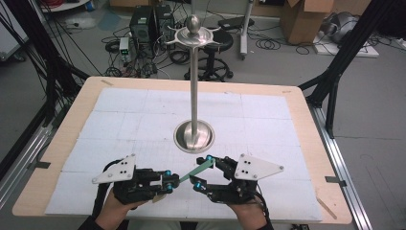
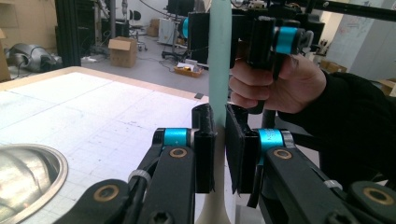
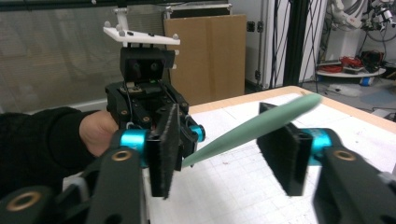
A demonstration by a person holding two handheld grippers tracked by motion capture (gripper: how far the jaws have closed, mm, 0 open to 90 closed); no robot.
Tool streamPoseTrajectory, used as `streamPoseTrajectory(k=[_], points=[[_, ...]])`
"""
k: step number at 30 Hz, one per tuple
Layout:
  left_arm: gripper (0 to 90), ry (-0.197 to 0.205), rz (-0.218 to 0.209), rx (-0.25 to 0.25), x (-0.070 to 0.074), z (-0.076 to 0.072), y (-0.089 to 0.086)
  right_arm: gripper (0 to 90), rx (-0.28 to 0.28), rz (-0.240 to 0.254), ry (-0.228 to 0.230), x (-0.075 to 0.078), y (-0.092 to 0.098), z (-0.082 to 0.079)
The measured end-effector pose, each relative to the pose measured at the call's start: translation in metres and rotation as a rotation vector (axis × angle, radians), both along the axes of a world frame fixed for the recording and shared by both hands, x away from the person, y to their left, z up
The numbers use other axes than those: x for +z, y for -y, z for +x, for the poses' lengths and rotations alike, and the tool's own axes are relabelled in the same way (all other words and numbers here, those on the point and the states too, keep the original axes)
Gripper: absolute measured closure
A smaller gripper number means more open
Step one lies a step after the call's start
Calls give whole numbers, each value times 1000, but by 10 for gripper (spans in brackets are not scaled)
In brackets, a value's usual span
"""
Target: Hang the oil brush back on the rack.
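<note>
Counter [image 1: 143,110] first, with the steel stand [image 1: 194,86] upright at its middle. Left tool [image 1: 170,182] is clamped on one end of the green strip [image 1: 197,170], held just above the near edge. Right tool [image 1: 202,171] sits half-wide around the strip's far end, pads not pressing.

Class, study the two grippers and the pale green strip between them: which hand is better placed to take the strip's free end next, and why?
The right. The left gripper is already clamped on one end of the green strip, so it is occupied. The right gripper has its jaws open on either side of the free end, pads not touching, so it probably only needs to close.
</note>
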State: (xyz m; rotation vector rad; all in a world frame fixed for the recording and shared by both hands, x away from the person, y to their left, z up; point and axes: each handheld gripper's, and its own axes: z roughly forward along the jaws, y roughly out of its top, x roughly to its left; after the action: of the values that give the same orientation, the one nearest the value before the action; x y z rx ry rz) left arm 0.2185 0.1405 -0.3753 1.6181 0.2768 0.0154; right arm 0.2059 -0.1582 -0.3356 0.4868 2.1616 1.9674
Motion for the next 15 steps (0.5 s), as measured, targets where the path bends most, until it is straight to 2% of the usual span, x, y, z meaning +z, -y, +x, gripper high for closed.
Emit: streamPoseTrajectory(k=[6, 11, 15], points=[[816, -2, 9, -2, -3, -2, 5, 612, 0, 34, -26, 0, 2, 2], [815, -8, 23, -5, -7, -4, 11, 706, -7, 39, -35, 0, 1, 2], [816, -8, 26, 2, -7, -5, 13, 726, -7, 55, -58, 0, 1, 2]])
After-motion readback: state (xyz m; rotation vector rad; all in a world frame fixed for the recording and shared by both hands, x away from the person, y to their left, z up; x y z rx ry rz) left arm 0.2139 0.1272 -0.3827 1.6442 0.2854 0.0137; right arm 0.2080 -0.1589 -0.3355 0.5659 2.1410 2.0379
